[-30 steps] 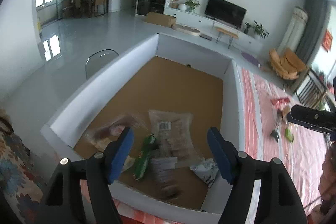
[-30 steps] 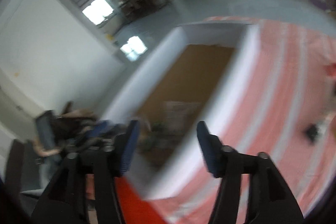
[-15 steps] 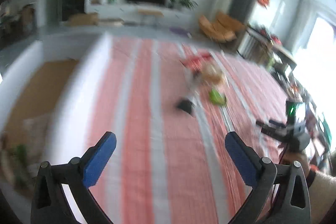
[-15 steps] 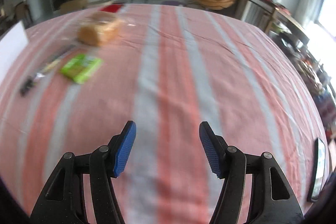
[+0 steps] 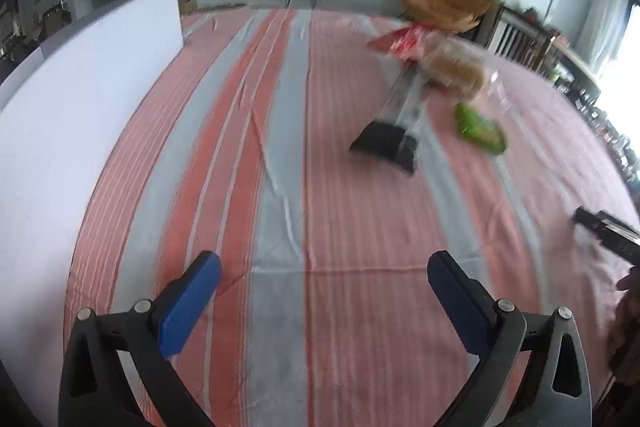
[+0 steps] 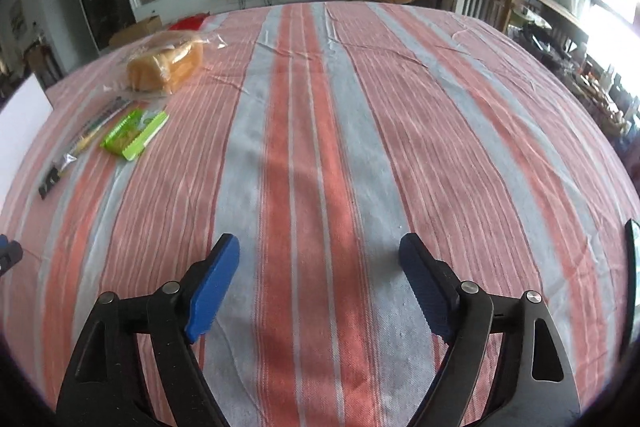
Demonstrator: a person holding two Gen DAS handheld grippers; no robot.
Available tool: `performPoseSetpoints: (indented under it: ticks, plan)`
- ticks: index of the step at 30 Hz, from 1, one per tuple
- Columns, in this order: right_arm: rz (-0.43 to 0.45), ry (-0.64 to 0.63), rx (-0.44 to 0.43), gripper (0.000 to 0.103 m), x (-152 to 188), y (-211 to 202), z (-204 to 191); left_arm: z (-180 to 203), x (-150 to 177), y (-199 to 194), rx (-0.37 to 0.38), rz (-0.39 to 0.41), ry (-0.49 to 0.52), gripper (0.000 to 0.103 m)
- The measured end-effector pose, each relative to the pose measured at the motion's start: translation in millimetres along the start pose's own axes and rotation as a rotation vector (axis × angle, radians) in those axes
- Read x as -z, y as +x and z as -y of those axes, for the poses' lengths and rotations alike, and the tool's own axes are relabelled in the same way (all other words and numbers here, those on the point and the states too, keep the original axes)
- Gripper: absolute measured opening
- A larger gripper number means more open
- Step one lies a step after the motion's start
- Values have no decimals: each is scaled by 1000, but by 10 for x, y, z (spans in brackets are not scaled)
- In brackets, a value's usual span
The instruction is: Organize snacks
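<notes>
Several snacks lie on the striped cloth, well ahead of both grippers. They are a bagged loaf of bread (image 6: 166, 65) (image 5: 456, 71), a green packet (image 6: 134, 133) (image 5: 480, 131), a long clear packet with a black end (image 6: 80, 143) (image 5: 394, 131) and a red packet (image 5: 400, 41) (image 6: 186, 24). My left gripper (image 5: 324, 261) hangs open wide over bare cloth with nothing in it. My right gripper (image 6: 319, 243) is opening over bare cloth, with nothing between its jaws. In the left wrist view the right gripper (image 5: 608, 231) shows at the right edge.
The white wall of a large box (image 5: 80, 107) runs along the table's left side, and its corner (image 6: 20, 123) shows in the right wrist view. A dark flat thing (image 6: 632, 275) lies at the table's right edge. Chairs and living-room furniture stand beyond the table.
Both views have swung from the box with snacks in it to the striped table. The left jaws have spread wider. The right jaws are wider than half a second ago.
</notes>
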State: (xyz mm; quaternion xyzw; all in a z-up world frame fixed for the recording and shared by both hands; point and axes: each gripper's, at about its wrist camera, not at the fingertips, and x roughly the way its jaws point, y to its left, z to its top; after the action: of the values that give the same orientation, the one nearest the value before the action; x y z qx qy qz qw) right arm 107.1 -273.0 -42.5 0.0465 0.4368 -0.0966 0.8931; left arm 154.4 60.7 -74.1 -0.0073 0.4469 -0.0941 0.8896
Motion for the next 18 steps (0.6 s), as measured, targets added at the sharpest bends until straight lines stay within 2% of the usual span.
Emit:
performPoseSetpoints:
  ticks: [4, 18]
  plan:
    - [-2, 10, -8, 86, -1, 8, 18, 123, 31, 57, -69, -27, 53, 103]
    - [-2, 12, -12, 87, 7, 1, 18, 83, 36, 65, -64, -26, 51, 103]
